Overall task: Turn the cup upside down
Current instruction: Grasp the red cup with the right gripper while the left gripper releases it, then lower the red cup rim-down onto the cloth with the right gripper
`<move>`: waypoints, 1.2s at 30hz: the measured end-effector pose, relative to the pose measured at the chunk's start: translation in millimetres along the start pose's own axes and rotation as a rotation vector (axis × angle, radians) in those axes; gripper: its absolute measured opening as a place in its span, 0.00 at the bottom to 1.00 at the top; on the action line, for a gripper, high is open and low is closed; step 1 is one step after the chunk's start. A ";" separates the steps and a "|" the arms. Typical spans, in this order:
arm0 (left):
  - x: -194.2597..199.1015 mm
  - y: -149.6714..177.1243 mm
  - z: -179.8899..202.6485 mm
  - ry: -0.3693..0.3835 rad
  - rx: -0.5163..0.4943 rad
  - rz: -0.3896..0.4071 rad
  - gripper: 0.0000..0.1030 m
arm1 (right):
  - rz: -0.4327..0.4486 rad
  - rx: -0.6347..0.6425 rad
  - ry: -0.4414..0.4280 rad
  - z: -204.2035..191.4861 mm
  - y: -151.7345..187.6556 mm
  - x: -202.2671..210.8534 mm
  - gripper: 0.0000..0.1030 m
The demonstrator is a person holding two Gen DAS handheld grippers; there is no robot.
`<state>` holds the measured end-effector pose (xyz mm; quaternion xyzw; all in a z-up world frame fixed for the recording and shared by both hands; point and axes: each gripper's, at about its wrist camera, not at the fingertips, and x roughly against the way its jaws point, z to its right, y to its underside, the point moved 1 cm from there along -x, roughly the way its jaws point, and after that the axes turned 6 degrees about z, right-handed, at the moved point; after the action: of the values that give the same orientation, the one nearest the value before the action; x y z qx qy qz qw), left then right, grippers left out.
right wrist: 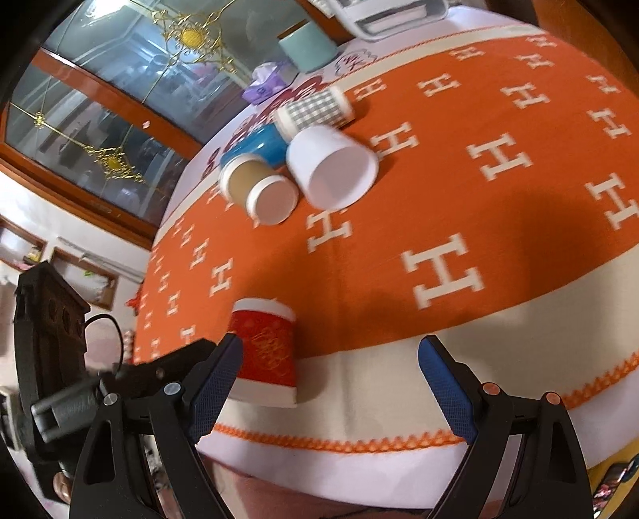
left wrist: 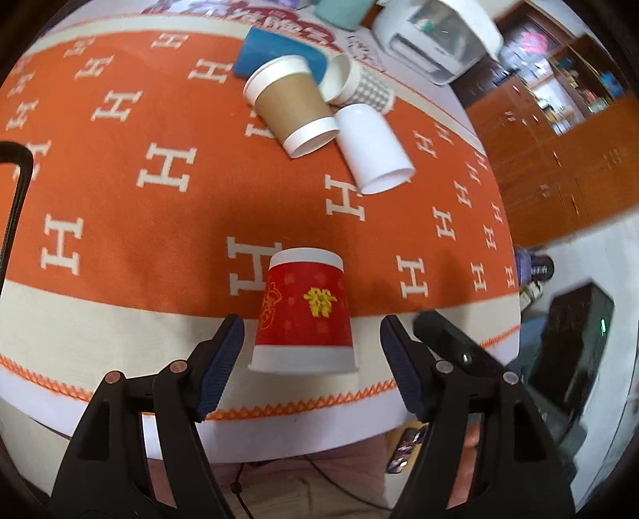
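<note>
A red paper cup (left wrist: pixel 304 311) with gold print stands upside down, rim on the cloth, near the table's front edge. My left gripper (left wrist: pixel 311 343) is open with a finger on each side of the cup, not touching it. In the right wrist view the red cup (right wrist: pixel 265 353) stands just right of my left finger pad (right wrist: pixel 215 379). My right gripper (right wrist: pixel 329 371) is open and empty over the cream border of the cloth.
An orange tablecloth (left wrist: pixel 131 171) with white H marks covers the table. Further back lie a brown cup (left wrist: pixel 293 107), a white cup (left wrist: pixel 371 147), a checked cup (left wrist: pixel 359 86) and a blue cup (left wrist: pixel 275 52), all on their sides. A white appliance (left wrist: pixel 439 36) stands at the back.
</note>
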<state>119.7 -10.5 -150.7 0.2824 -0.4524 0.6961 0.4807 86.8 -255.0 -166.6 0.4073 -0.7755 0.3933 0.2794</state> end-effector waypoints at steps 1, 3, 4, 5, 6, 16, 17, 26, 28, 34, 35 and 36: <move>5.9 1.4 -0.6 -0.003 -0.019 0.014 0.66 | -0.020 -0.003 -0.019 -3.1 -0.5 -3.5 0.88; 16.6 3.1 -2.4 -0.021 -0.061 0.049 0.66 | -0.055 -0.004 -0.050 -8.6 0.0 -10.5 0.88; 21.7 3.5 -3.9 -0.034 -0.083 0.072 0.66 | -0.071 -0.003 -0.063 -11.3 0.4 -13.4 0.88; 26.2 3.8 -5.9 -0.051 -0.108 0.097 0.66 | -0.096 -0.006 -0.083 -14.9 0.5 -18.6 0.88; 28.8 4.3 -8.2 -0.071 -0.125 0.114 0.66 | -0.119 -0.010 -0.100 -17.5 1.1 -23.6 0.88; 28.4 5.7 -51.8 -0.239 -0.109 0.188 0.66 | -0.267 -0.058 -0.137 -30.5 -2.5 -72.7 0.82; 28.0 6.0 -55.5 -0.237 -0.100 0.195 0.66 | -0.278 -0.057 -0.136 -32.2 -3.7 -78.7 0.80; 15.1 10.2 -64.9 -0.256 -0.094 0.205 0.64 | -0.346 -0.066 -0.172 -41.1 -5.3 -115.3 0.61; 12.4 11.2 -66.0 -0.242 -0.084 0.196 0.64 | -0.338 -0.054 -0.171 -43.3 -4.4 -115.3 0.59; 10.8 12.7 -67.1 -0.242 -0.069 0.214 0.64 | -0.183 0.080 -0.143 -59.9 -7.5 -97.5 0.59; 11.6 13.1 -67.0 -0.245 -0.069 0.224 0.64 | -0.141 0.119 -0.133 -61.5 -7.3 -90.4 0.59; 12.8 13.2 -66.7 -0.247 -0.069 0.235 0.64 | -0.093 0.158 -0.119 -66.0 -7.0 -86.1 0.59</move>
<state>105.4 53.3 -173.6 0.2944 -0.5614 0.6916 0.3462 144.3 -166.8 -193.5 0.4864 -0.7376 0.4147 0.2178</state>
